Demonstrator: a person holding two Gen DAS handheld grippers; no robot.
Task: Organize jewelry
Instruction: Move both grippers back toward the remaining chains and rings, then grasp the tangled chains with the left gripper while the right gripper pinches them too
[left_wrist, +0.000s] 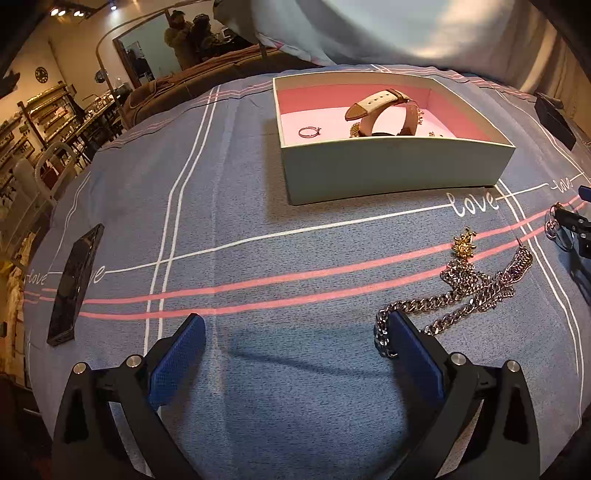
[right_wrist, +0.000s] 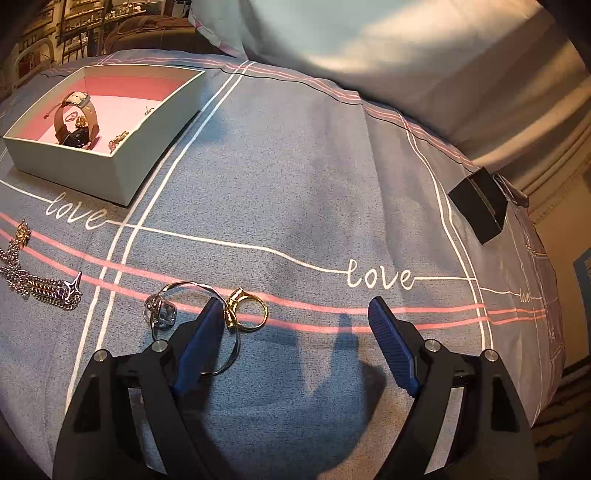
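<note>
In the left wrist view, a dark phone (left_wrist: 75, 284) lies flat at the far left of the grey-blue bedspread (left_wrist: 258, 229), its long axis running from near to far with a slight lean to the right; the left gripper (left_wrist: 295, 325) hangs above the cloth with its blue pads spread wide and nothing between them; beyond it sits the open pale box (left_wrist: 395, 170) with a pink lining, its long side running left to right, and inside lie a small hoop earring (left_wrist: 308, 132) and a watch (left_wrist: 384, 114) standing on edge, its tan strap arching up and its loose end pointing left; right of the gripper a silver curb chain (left_wrist: 469, 291) trails from beside the right fingertip diagonally up and to the right, heaped at its far end, with a gold flower brooch (left_wrist: 464, 246) just beyond the heap.

In the right wrist view, the chain's end bears a silver star charm (right_wrist: 72, 284) at the left edge; a thin silver bangle (right_wrist: 231, 354) with a square grey stone (right_wrist: 164, 314) lies partly under the left finger; a gold ring (right_wrist: 247, 310) rests just beside that fingertip, overlapping the bangle; the right gripper (right_wrist: 291, 310) is released, jaws wide apart, holding nothing; a small black box (right_wrist: 478, 201) sits far right, near the pillow (right_wrist: 369, 44).
</note>
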